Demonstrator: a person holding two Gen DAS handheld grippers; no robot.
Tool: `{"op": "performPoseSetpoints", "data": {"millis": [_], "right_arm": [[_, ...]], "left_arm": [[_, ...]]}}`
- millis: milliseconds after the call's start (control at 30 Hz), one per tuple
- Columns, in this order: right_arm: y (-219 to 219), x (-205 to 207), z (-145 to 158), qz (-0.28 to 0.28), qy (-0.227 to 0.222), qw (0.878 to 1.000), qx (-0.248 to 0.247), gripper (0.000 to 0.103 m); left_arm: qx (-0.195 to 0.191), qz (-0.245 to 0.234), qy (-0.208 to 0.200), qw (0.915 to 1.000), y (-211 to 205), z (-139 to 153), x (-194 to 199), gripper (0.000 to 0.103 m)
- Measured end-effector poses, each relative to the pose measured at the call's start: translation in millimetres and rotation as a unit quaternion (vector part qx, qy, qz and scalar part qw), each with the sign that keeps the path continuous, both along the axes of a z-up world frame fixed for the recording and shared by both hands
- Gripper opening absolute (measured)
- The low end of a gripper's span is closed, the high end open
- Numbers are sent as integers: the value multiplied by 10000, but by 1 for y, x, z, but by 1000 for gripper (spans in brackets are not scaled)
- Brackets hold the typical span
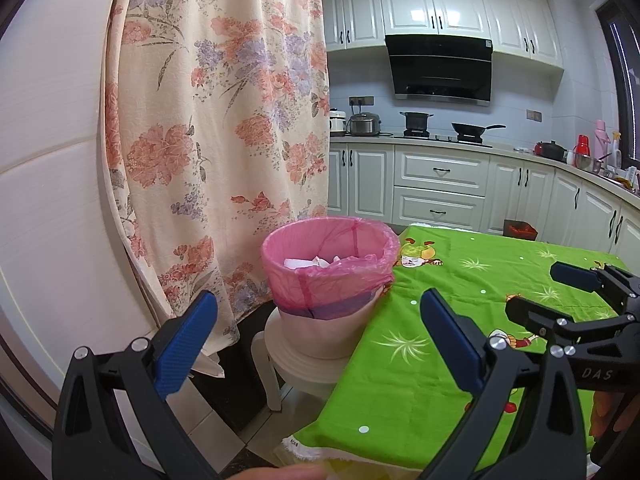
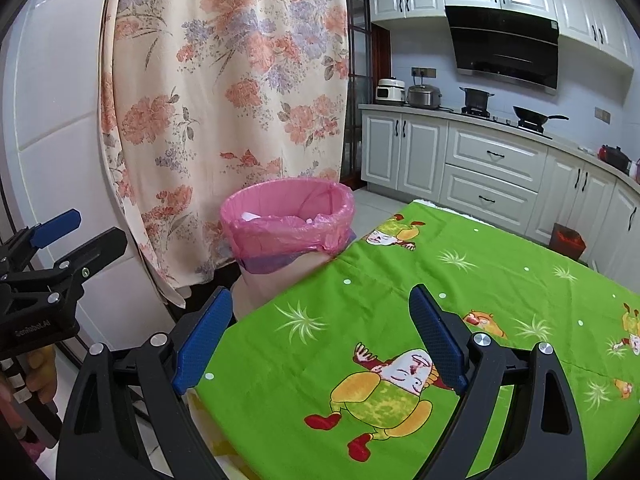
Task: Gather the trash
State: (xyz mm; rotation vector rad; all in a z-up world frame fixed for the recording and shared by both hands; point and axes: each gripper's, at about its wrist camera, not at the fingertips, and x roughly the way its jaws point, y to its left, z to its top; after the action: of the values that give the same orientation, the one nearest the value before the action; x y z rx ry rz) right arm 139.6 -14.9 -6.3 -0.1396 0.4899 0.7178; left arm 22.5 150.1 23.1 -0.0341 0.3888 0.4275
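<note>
Both tongs empty, trash already in bin — collect step looked finished or between pieces.

Left to right: floral curtain (image 1: pixel 216 128) hung at 10 o'clock; trash bin (image 1: pixel 328 272) with pink liner sat on a white stool (image 1: pixel 296 364) just beside the table's left edge, at about 11 o'clock from both cameras; white crumpled paper (image 1: pixel 308 262) lay inside it. Left gripper (image 1: pixel 316 344) was spread wide, nothing between its blue pads, aimed at the bin. Green cartoon tablecloth (image 2: pixel 400 280) showed no loose trash in either view. Right gripper (image 2: pixel 320 340) was also spread, empty, over the cloth at 6 o'clock. Judgement: next move would call for finding another piece outside these views, or stopping; nothing graspable was in reach.
</note>
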Motion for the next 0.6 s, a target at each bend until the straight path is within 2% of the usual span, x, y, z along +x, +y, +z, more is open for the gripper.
{"op": "performPoseSetpoints", "data": {"millis": [333, 600], "right_arm": [[-16, -10, 11, -85, -536, 9963, 673, 84], [-24, -11, 11, -174, -652, 9945, 807, 84]], "left_arm": [[8, 20, -100, 9999, 0, -2, -5, 98], [38, -61, -177, 9998, -5, -6, -9, 98]]}}
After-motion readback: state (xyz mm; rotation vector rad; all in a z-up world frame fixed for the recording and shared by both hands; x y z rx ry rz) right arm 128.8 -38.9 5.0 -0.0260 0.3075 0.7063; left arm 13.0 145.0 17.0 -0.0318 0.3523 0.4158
